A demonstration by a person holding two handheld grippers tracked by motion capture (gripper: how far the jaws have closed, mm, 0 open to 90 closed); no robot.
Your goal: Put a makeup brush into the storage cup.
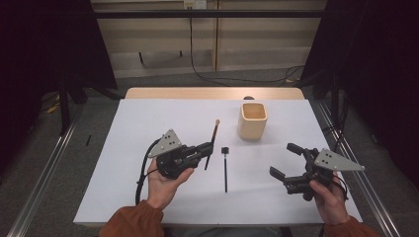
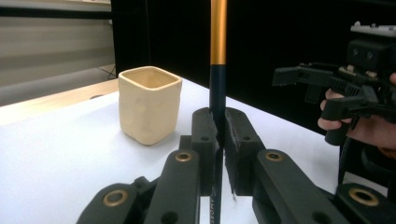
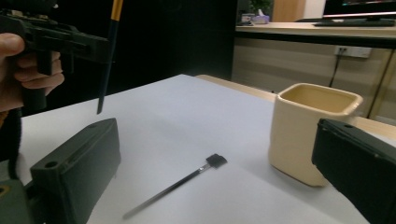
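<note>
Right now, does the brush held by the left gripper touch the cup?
Apart. In the high view, bare table lies between the brush in the left gripper and the cup.

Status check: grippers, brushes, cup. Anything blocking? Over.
Left gripper shut on brush, lifted off table. Right gripper open, empty. Second brush flat on table. Cup upright, path clear.

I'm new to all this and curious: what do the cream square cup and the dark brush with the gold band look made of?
The cream square cup looks like ceramic or soft plastic, hard to tell: matte, slightly dimpled walls, rounded corners. The dark brush with the gold band seems lacquered wood or plastic with a metal-looking band: glossy handle, shiny gold collar. It is clamped in the left tool.
</note>
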